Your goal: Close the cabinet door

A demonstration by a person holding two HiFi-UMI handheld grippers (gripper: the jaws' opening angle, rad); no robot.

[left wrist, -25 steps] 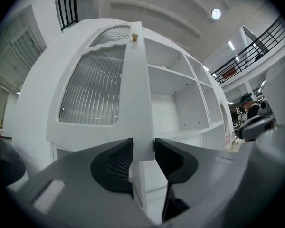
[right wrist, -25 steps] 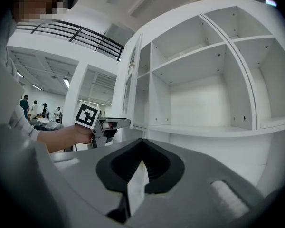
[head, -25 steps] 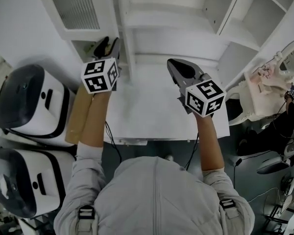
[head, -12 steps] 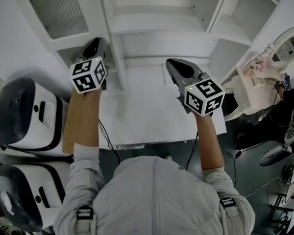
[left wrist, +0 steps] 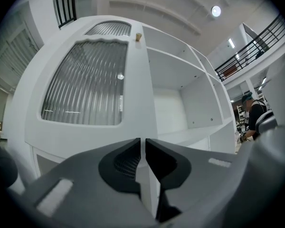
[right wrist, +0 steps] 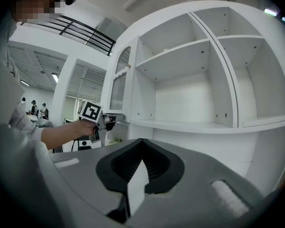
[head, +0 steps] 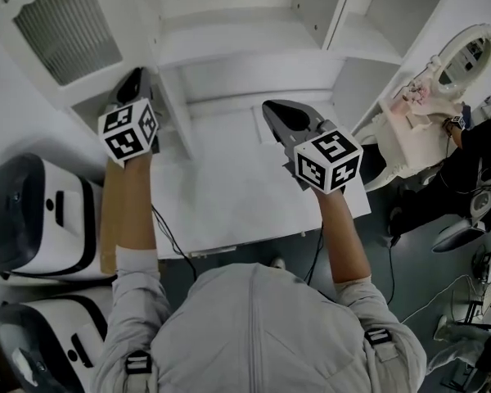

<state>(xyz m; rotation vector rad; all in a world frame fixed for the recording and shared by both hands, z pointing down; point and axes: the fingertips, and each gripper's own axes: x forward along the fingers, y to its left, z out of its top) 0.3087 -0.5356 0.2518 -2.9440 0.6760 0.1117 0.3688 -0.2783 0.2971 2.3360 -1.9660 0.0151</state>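
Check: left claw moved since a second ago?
Yes, the left claw slid left past the table edge, and has just been closing on the cabinet door edge.

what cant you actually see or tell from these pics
- Head view: the left gripper tips are hidden by its own body. Its jaws have just been closing, and the left gripper view shows the cabinet door edge between them.
- Head view: the door's top is cut off by the upper left edge.
- Left gripper view: a small tan thing sits atop the cabinet, too small to name.
- Right gripper view: the distant people are too small to describe.
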